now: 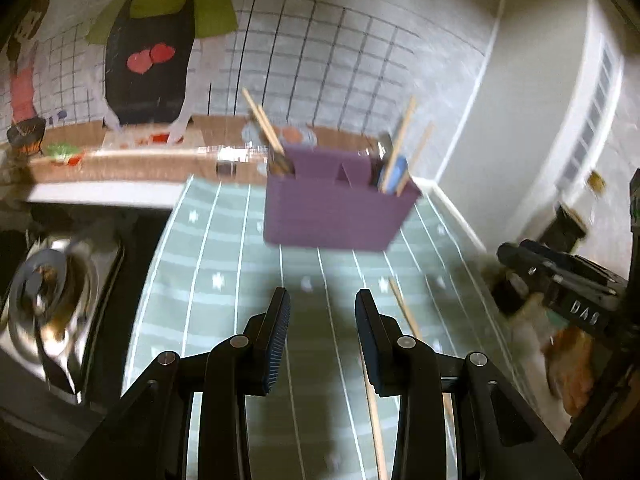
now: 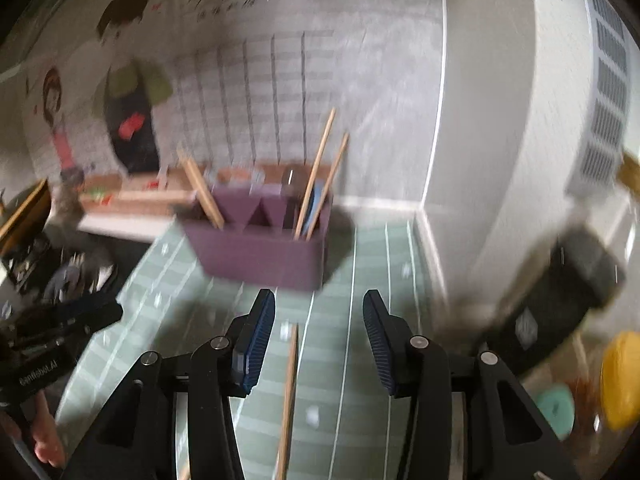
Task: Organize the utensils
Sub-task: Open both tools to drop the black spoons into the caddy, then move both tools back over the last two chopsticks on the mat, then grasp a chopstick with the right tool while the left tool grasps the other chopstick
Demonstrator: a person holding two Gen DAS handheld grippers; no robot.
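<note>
A cartoon kitchen mural (image 1: 152, 52) covers the far wall; a green striped cloth (image 1: 224, 264) spreads near; grey wall (image 2: 480, 120) right.

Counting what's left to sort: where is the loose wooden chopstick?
The loose wooden chopstick lies flat on the green striped tablecloth, in front of the purple utensil holder, below the open right gripper.

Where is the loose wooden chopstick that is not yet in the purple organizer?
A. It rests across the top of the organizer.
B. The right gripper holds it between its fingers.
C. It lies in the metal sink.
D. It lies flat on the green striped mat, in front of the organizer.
D. The chopstick lies flat on the green mat, short of the purple organizer, and the right gripper is open above it without gripping it.
</note>
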